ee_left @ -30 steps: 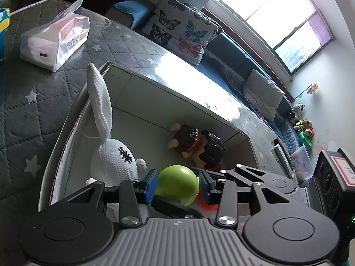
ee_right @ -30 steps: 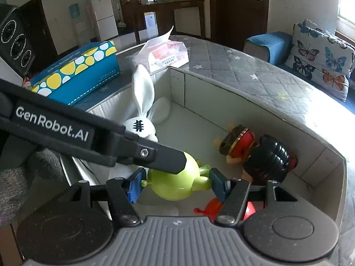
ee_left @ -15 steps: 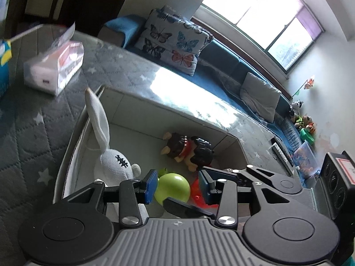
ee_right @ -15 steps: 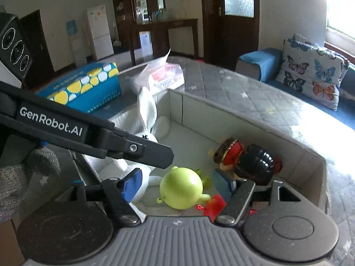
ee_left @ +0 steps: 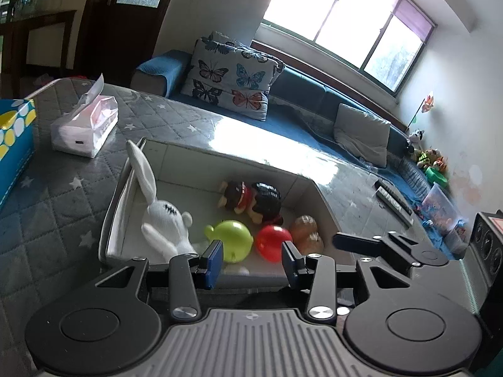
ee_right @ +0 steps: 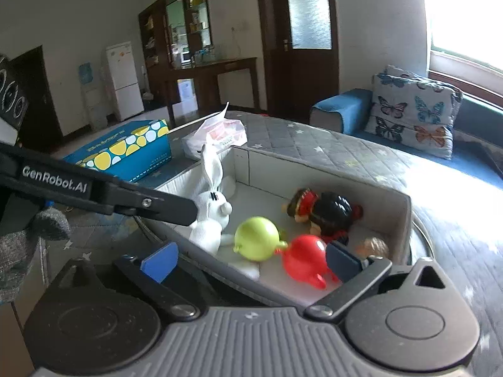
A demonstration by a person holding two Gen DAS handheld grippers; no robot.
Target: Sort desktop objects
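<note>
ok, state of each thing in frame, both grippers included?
left gripper: open, empty
right gripper: open wide, empty
box: open-topped, toys inside
white rabbit: leaning on box wall
green toy: lying in box
red toy: lying in box
doll: lying down
tissue pack: opened

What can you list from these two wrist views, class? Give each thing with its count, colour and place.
storage box: one, pale grey, on the quilted table.
plush rabbit: one, white, left end of the box.
green toy: one, lime, box middle.
red toy: one, red, beside the green toy.
doll: one, black hair, red clothes, lying by the far wall.
brown toy: one, tan, right corner.
tissue pack: one, white-pink, table beyond the box.
tissue box: one, blue with yellow dots, table.
butterfly cushion: one, sofa.
left hand-held gripper: open, empty.
right hand-held gripper: open, empty.
</note>
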